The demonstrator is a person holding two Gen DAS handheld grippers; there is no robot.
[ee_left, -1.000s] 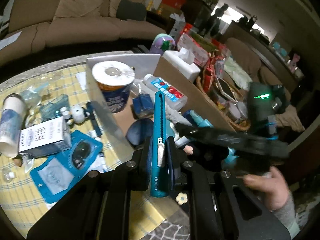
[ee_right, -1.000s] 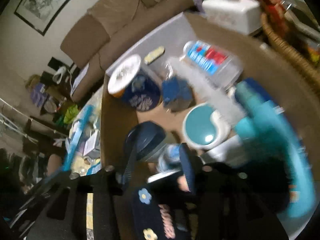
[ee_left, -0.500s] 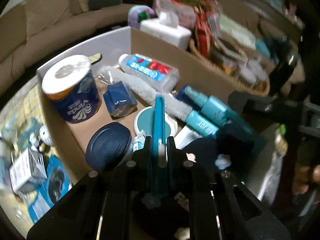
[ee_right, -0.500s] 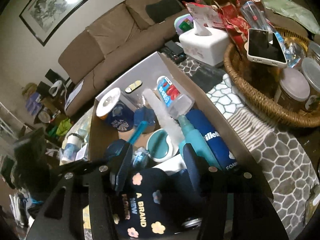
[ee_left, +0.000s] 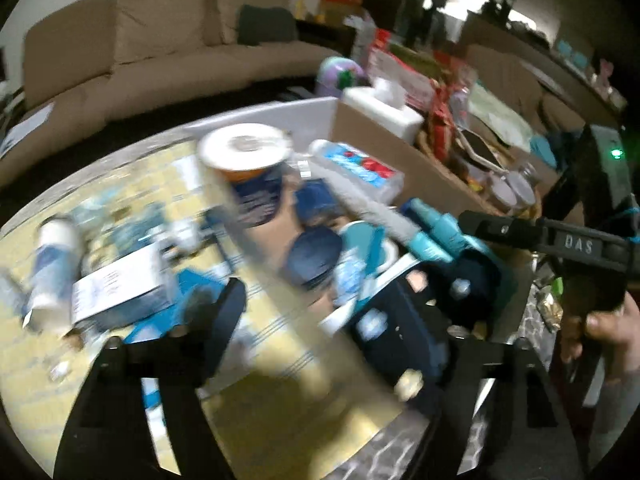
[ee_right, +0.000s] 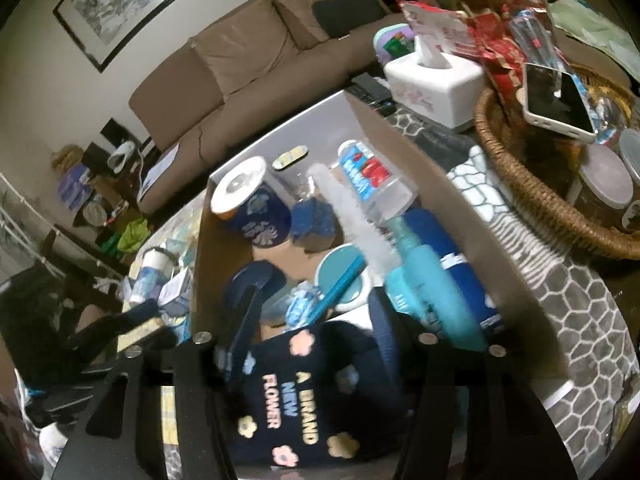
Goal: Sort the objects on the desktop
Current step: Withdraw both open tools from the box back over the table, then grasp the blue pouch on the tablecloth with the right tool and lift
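Note:
A cardboard box (ee_right: pixel 448 200) holds a noodle cup (ee_right: pixel 250 208), a water bottle (ee_right: pixel 370 176), a white brush (ee_right: pixel 352 220), teal bottles (ee_right: pixel 432 280), a dark round lid (ee_right: pixel 248 284) and a navy flowered pouch (ee_right: pixel 316 396). The teal utility knife (ee_right: pixel 340 284) lies in the box across a teal dish. My left gripper (ee_left: pixel 324 312) is open and empty over the box's left wall (ee_left: pixel 260 264). My right gripper (ee_right: pixel 316 320) is open above the pouch, holding nothing.
Left of the box, on the yellow checked cloth (ee_left: pixel 132 176), lie a white carton (ee_left: pixel 116 284), a tumbler (ee_left: pixel 52 264) and blue packets. A tissue box (ee_right: pixel 436 80) and a wicker basket (ee_right: pixel 532 192) with a phone stand to the right. A sofa (ee_left: pixel 160 52) is behind.
My left gripper opened and let go of the teal knife, which now lies in the box. It then pulled back left. My right gripper stays open over the pouch.

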